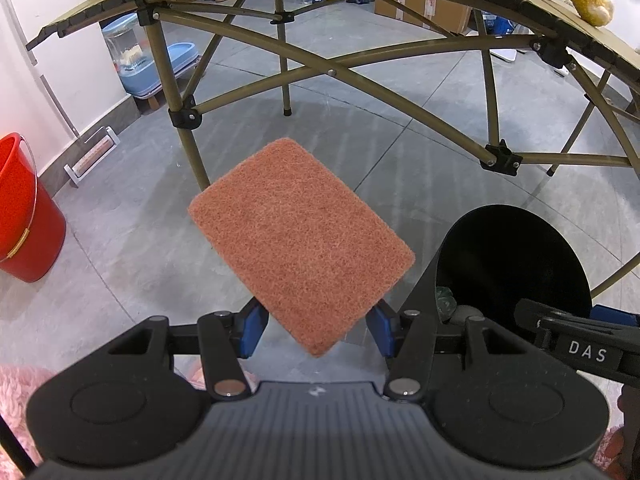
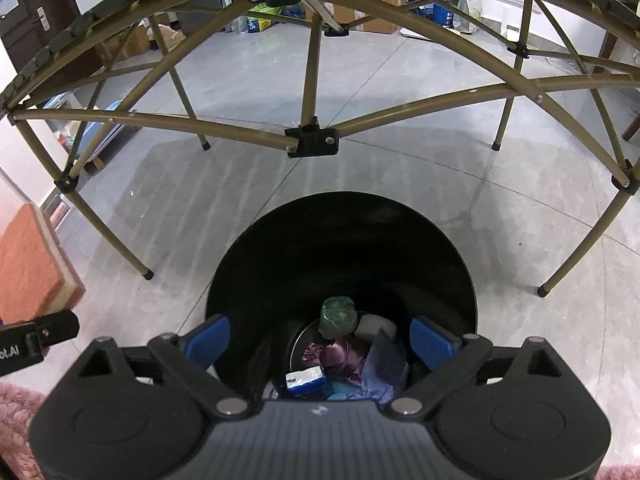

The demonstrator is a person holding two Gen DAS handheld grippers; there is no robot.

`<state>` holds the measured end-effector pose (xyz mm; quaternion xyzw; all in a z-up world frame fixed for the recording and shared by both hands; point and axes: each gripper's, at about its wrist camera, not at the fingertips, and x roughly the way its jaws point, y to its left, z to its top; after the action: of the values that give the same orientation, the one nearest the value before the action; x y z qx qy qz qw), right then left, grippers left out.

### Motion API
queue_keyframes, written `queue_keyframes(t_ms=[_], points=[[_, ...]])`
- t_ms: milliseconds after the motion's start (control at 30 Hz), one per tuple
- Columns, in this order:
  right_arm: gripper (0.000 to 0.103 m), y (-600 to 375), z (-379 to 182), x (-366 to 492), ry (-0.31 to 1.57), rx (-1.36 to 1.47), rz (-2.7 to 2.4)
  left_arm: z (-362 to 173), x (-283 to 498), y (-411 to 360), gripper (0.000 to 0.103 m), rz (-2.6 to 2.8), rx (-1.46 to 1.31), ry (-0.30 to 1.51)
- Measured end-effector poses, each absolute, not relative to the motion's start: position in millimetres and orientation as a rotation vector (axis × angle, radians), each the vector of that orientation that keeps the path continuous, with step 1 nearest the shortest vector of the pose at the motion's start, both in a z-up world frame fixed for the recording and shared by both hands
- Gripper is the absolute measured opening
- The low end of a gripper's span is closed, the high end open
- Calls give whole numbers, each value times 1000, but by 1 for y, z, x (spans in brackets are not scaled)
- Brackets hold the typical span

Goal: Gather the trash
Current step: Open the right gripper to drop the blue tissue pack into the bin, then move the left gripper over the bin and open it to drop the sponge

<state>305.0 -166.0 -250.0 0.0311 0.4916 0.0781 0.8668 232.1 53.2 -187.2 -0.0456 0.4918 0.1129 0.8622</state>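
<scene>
Sponge [image 1: 300,240], orange scrub face up, pinched near its lower corner by my left gripper [image 1: 316,330]; blue pads press both edges. It hangs above grey tile floor [image 1: 120,248], left of black bin [image 1: 516,264], not over the opening. In right wrist view same sponge shows at far left edge w/ pale foam layer under the scrub face.

Right gripper [image 2: 320,342] sits directly over the bin mouth, tongs spread wide, nothing btwn them. Inside bin, at bottom: green crumpled wad [image 2: 338,316], purple wrapper [image 2: 340,356], blue-white packet [image 2: 306,380], bluish cloth [image 2: 382,372].

Folding table frame [image 2: 308,136] stands beyond the bin. Red bucket [image 1: 24,208] far left by wall. Pink rug [image 1: 20,392] at near edge.
</scene>
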Motion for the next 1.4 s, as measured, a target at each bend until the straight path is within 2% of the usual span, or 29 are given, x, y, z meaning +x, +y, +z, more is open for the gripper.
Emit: queue_keyframes(t_ms=[667, 1400], points=[[102, -200, -229, 297, 980, 86, 118, -181, 228, 32, 54, 185, -47, 1003], [102, -273, -216, 295, 932, 138, -40, -176, 248, -42, 54, 21, 31, 993]])
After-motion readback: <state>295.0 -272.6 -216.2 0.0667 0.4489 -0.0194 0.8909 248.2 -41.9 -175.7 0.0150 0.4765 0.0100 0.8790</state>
